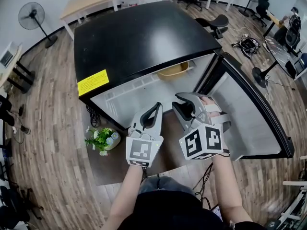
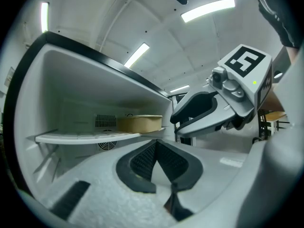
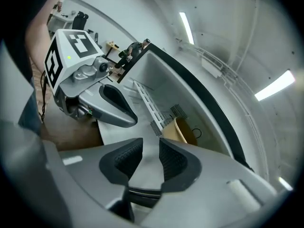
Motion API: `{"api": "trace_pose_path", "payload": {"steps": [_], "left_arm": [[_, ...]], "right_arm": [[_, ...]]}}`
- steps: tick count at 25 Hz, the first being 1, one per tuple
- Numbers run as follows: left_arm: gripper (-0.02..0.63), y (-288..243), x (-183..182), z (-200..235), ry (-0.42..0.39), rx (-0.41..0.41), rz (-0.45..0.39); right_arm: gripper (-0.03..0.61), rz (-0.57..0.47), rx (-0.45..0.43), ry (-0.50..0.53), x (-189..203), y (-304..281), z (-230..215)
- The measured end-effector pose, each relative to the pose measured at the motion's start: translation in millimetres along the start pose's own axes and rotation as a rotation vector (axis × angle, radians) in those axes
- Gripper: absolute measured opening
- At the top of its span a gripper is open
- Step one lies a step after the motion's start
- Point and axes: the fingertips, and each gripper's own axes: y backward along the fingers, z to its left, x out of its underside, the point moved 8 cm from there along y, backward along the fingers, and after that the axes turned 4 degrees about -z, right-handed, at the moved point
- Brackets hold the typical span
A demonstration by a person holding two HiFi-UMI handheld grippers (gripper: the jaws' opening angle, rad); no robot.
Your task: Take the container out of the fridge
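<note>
A tan container sits on the upper shelf inside the small black-topped fridge, whose door stands swung open to the right. In the left gripper view the container rests on the white shelf, ahead of the jaws. In the right gripper view the container lies deep inside the fridge. Both grippers hover side by side in front of the fridge opening, short of the shelf. My left gripper is shut with nothing in it. My right gripper stands open with a bare gap between its pads.
A potted plant stands on the wooden floor left of the grippers. A standing fan and a wooden table are behind the fridge. Office chairs and cables lie to the right, beyond the open door.
</note>
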Motion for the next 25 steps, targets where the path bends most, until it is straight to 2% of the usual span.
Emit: {"api": "trace_pose_path", "payload": {"steps": [3, 9, 25], "left_arm": [[0.005, -1.8, 1.0, 1.9, 0.002, -0.001, 0.001], [0.005, -5.0, 1.0, 0.2, 0.008, 0.001, -0.001], [0.005, -1.2, -8.9, -3.6, -0.001, -0.023, -0.019]], "right_arm": [[0.156, 0.02, -0.035, 0.079, -3.6, -1.2, -13.7], [0.186, 0.099, -0.083, 0.202, -7.3, -11.4, -33.4], [0.196, 0.205, -0.044, 0.243, -1.3, -48.2, -53.7]]}}
